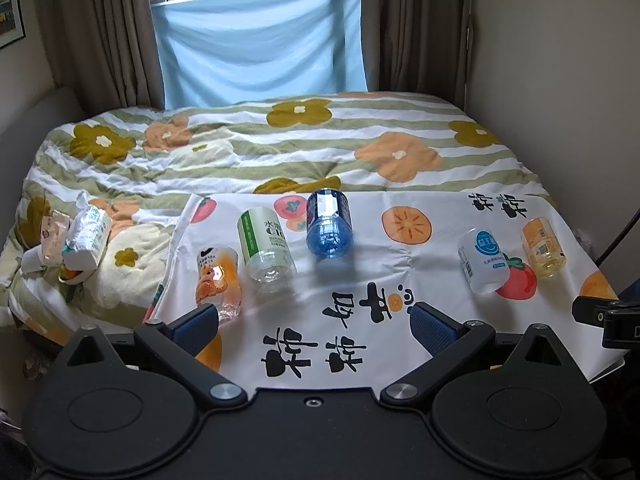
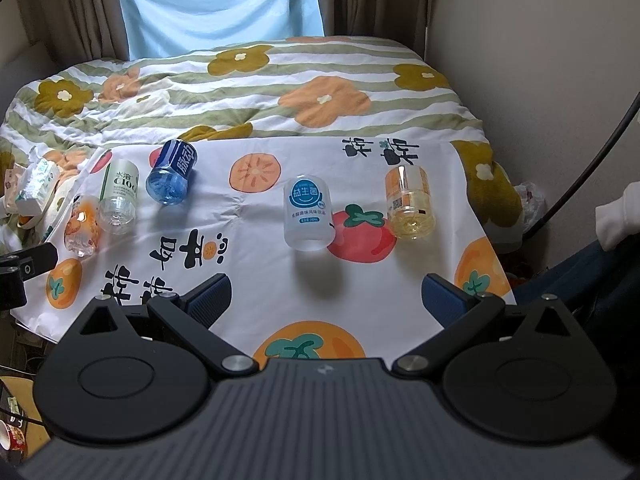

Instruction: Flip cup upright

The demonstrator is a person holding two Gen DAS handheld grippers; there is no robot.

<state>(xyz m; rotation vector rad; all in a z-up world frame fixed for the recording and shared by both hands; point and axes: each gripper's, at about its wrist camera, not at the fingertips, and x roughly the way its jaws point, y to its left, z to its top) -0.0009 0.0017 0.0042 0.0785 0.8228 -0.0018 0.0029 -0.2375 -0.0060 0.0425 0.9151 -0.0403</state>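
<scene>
Several cut-bottle cups lie on their sides on a white fruit-print cloth (image 1: 360, 264) on the bed: an orange cartoon cup (image 1: 219, 282), a clear green-label cup (image 1: 265, 249), a blue cup (image 1: 329, 223), a white blue-label cup (image 1: 482, 261) and a yellow cup (image 1: 543, 247). In the right wrist view they show as orange (image 2: 82, 226), clear (image 2: 119, 198), blue (image 2: 171, 178), white (image 2: 308, 211) and yellow (image 2: 409, 202). My left gripper (image 1: 316, 326) is open and empty, near the cloth's front, its left finger beside the orange cup. My right gripper (image 2: 326, 300) is open and empty, in front of the white cup.
A flowered quilt (image 1: 280, 148) covers the bed behind the cloth. Tissue packs (image 1: 86, 240) lie on the left. Curtains and a blue sheet (image 1: 260, 44) hang at the window. A wall stands at the right, with a black cable (image 2: 592, 160) along it.
</scene>
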